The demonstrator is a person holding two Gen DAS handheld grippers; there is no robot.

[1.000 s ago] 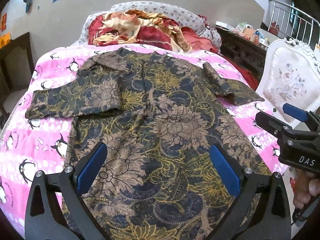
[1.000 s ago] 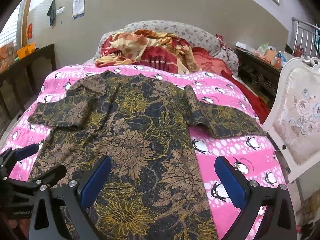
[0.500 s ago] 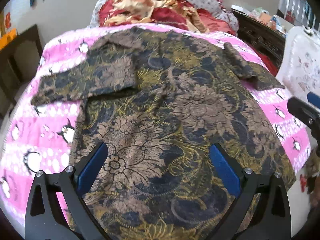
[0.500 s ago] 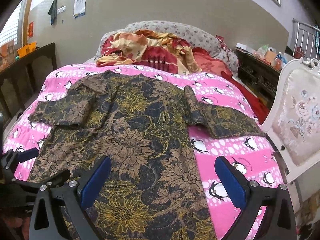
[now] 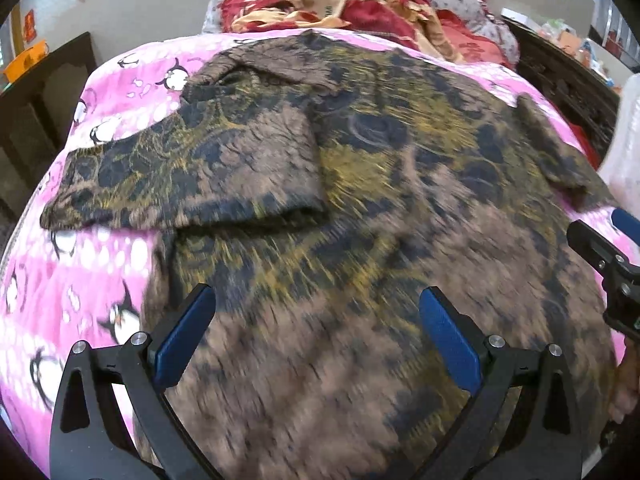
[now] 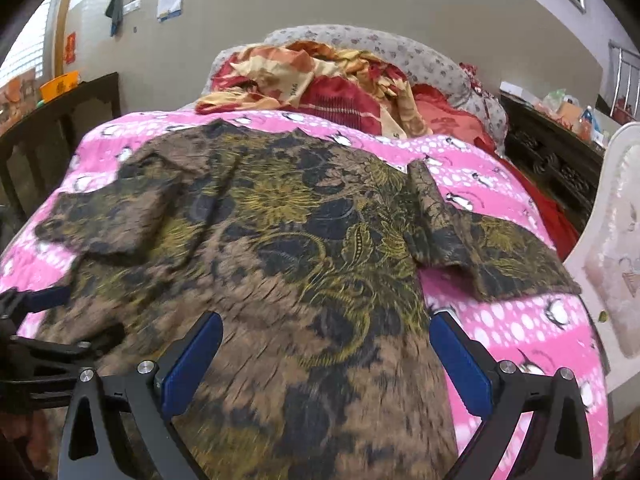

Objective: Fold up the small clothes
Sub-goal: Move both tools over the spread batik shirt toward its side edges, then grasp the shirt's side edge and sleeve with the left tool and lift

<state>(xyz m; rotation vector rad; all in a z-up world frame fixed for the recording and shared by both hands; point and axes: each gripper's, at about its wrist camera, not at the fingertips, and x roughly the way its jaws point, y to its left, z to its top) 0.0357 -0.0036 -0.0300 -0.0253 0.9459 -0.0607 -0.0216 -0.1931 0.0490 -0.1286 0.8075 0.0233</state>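
Bed (image 6: 500, 320): covered by a pink penguin-print sheet; serves as landmark for all entries below.

Shirt (image 6: 304, 248) (image 5: 380, 208): dark floral, brown, gold and navy. Lies spread flat across the middle of the bed, collar toward the headboard end, hem toward the cameras. One sleeve is folded in over the chest on the left side; the other sleeve lies out flat toward the bed's right edge. Near part blurred in both views.

Blankets (image 6: 320, 80): red and orange heap at the head of the bed, beyond the shirt's collar.

Chair (image 6: 612, 264): white, padded, just beside the bed's right edge.

Left gripper (image 5: 318, 336): over the shirt's lower left part; jaws spread wide, cloth seen between them, nothing pinched.

Right gripper (image 6: 326, 354): over the shirt's lower right part near its side edge; jaws spread wide, holding nothing.
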